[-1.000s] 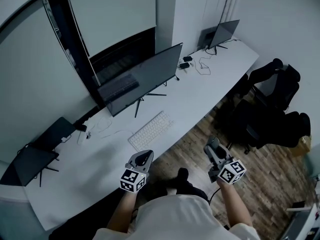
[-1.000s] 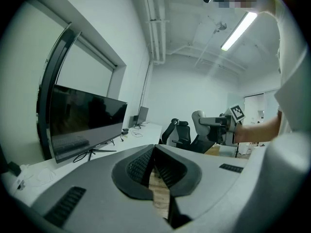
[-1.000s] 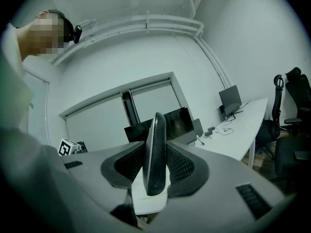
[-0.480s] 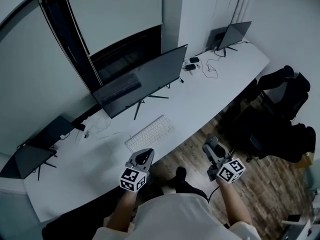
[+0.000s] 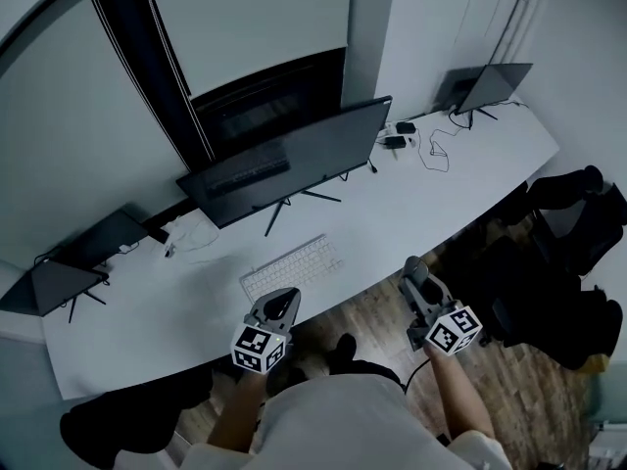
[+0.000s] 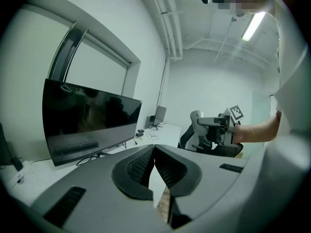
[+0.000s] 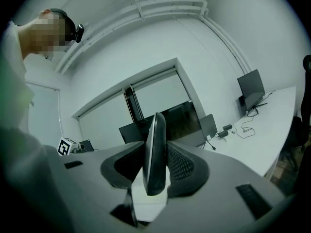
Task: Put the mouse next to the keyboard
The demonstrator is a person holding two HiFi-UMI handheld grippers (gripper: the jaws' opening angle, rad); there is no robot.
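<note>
One slim dark mouse (image 7: 155,130) stood on edge, long axis upright, pinched by the right gripper (image 7: 158,159); left gripper (image 6: 154,154) closed, empty.

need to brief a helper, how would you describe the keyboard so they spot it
Find the long white desk and the biggest black monitor at its middle. The keyboard lies in front of that monitor's stand, near the desk's front edge: a flat white slab of keys, unlike the dark, upright monitor.
</note>
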